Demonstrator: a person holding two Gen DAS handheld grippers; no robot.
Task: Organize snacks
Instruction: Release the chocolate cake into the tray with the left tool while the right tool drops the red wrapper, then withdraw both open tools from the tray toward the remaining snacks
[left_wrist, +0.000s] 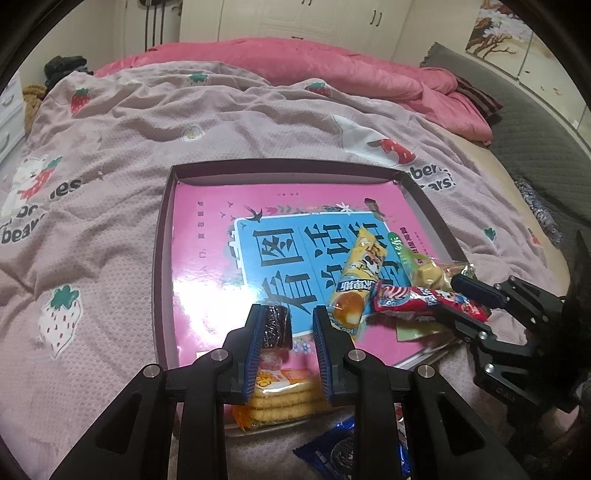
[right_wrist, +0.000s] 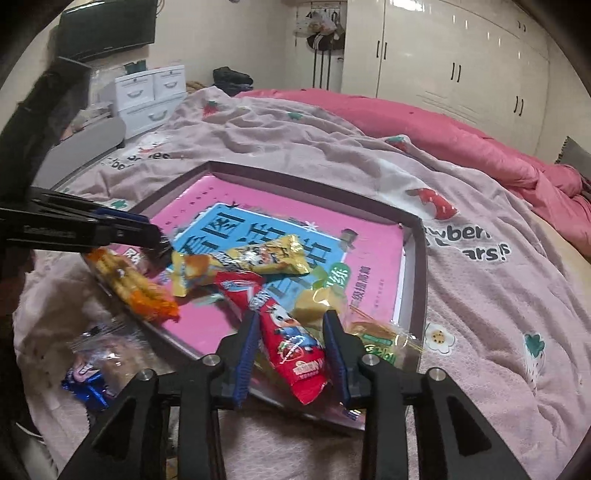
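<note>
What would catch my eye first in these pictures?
Probably the bright pink book lying in a shallow dark tray on the strawberry-print blanket. Snack packets crowd its near corner: the open right gripper straddles a red packet, and the left gripper frames a dark cookie roll.

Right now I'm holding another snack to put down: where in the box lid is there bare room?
The far half of the box lid is bare, between its far rim and the yellow cake packet. The near side is crowded: the red packet, biscuits and both hand-held grippers.
</note>
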